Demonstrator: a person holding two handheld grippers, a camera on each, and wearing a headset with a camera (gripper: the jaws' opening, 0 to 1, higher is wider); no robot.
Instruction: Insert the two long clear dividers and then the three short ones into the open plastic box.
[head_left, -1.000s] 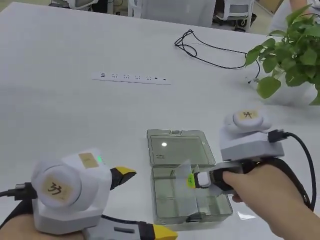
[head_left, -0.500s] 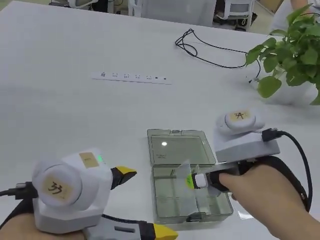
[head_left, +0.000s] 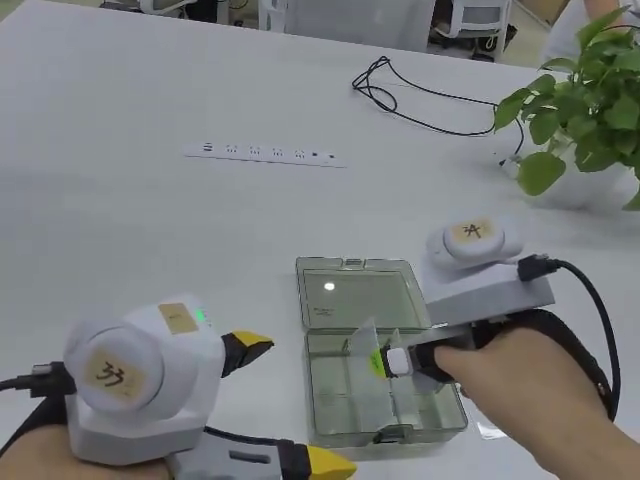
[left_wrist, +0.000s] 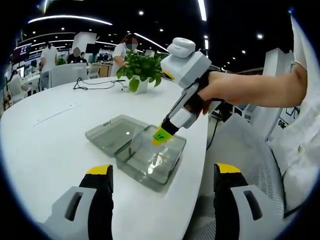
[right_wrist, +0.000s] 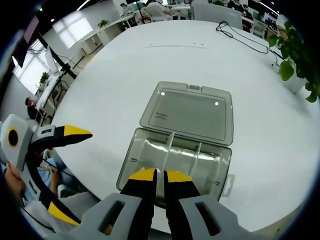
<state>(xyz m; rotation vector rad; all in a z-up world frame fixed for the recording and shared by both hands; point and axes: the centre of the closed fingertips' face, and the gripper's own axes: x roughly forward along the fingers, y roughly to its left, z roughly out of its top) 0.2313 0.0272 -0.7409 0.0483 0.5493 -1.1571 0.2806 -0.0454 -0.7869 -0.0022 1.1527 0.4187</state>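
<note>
Pinching a clear divider (head_left: 362, 342) over the middle of the box (right_wrist: 131, 161), the right gripper (right_wrist: 160, 174) is nearer; the left gripper (left_wrist: 163, 171) hangs wide open beside the box.

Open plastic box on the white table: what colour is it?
The open plastic box is translucent smoky grey-green, best seen in the right gripper view.

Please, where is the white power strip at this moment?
In the head view the white power strip lies flat on the table, beyond the open plastic box and left of the black cable.
</note>
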